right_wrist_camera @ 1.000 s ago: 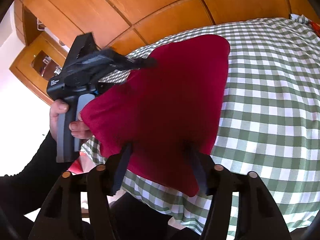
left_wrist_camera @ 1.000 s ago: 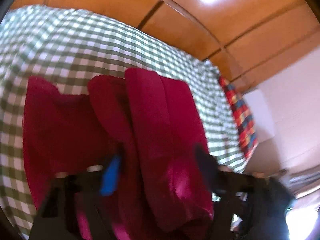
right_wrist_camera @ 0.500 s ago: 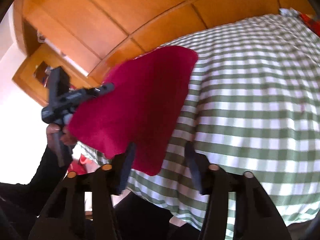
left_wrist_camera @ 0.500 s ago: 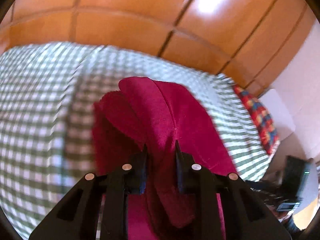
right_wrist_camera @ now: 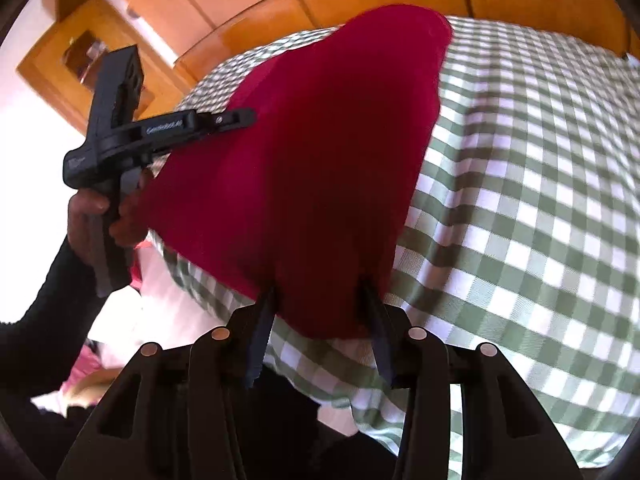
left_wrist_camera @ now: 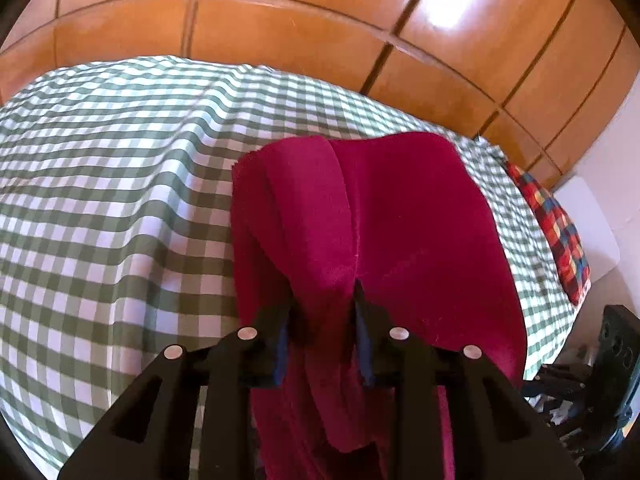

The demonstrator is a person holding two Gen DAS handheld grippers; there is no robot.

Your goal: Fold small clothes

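In the left wrist view the red garment (left_wrist_camera: 400,220) drapes from centre to lower right over the green checked bed (left_wrist_camera: 120,180); the left gripper (left_wrist_camera: 322,332) has just eased slightly wider, jaws pinching a bunched fold. In the right wrist view the right gripper (right_wrist_camera: 320,328) clamps the garment's near corner, jaws narrowed lately. Keep both edges level and taut, then lay them down together

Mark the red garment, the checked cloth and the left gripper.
red garment (left_wrist_camera: 400,220): left wrist view, upper folded panel.
checked cloth (left_wrist_camera: 120,180): left wrist view, bare stretch.
left gripper (left_wrist_camera: 322,300): left wrist view, between its fingertips.
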